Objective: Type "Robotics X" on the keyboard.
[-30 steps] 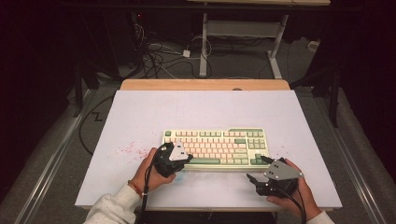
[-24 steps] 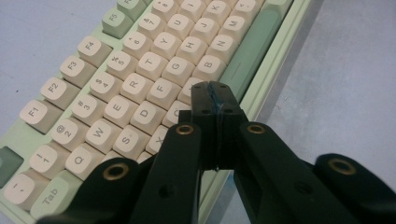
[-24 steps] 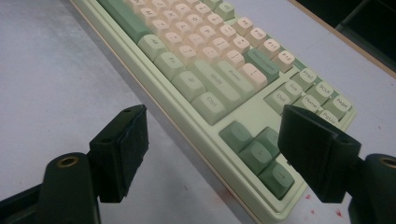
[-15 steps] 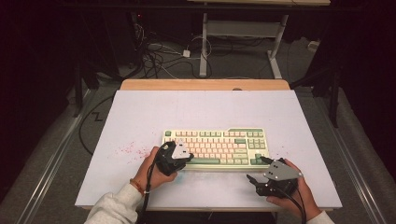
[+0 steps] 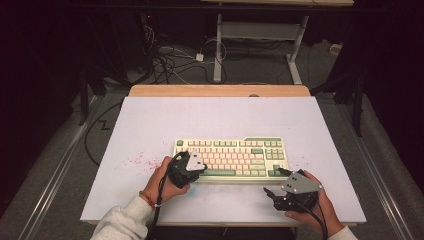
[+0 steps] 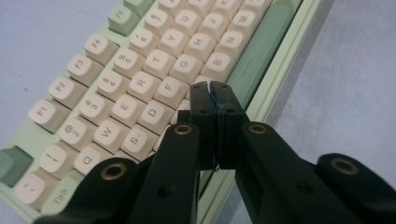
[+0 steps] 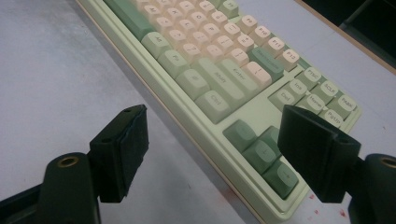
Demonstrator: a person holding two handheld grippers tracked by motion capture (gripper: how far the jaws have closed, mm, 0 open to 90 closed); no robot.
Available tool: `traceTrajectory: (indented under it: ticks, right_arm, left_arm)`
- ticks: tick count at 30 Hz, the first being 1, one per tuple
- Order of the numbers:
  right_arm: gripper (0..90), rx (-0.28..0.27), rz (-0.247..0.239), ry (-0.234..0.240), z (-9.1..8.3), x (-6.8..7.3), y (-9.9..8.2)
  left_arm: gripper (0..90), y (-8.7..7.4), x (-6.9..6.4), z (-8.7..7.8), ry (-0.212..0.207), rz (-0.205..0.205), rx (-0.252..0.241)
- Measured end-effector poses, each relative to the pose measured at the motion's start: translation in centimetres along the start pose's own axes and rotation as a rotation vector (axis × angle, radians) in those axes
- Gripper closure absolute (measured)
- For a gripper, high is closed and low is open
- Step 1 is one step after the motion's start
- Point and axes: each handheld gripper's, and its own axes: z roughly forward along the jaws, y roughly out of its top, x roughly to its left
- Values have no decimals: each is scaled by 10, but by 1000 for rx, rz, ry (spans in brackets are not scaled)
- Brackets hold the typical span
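A cream and green keyboard (image 5: 235,150) lies across the near middle of the white table (image 5: 215,120). My left gripper (image 5: 200,169) rests at the keyboard's front left corner. In the left gripper view its jaws are shut, pads pressed together with nothing between them. There the left gripper (image 6: 210,86) hovers over the bottom letter row of the keyboard (image 6: 140,70), beside the green space bar (image 6: 261,51). My right gripper (image 5: 276,181) sits just off the front right corner, open. In the right gripper view the right gripper (image 7: 212,126) frames the arrow keys (image 7: 261,149) on the keyboard (image 7: 205,56), touching nothing.
Red specks (image 5: 137,160) mark the table left of the keyboard. A wooden strip (image 5: 220,91) runs along the table's far edge. Behind it, cables (image 5: 170,60) and a white desk frame (image 5: 260,35) stand on the dark floor.
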Motion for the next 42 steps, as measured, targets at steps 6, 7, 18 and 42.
traceTrajectory:
  ticks: [6,7,18,42]
  right_arm:
    - [248,-6,7,-6,-1,-1,0]
    - [248,-6,6,-8,-1,-1,0]
    - [249,-16,17,-18,-2,-3,0]
    - [254,-28,57,-40,-6,-11,0]
  left_arm:
    - [833,1,2,-9,24,-5,-37]
    - [829,1,2,-9,26,-5,-38]
    - [654,-2,8,-17,82,-26,-94]
    - [171,-17,8,-23,184,-62,-130]
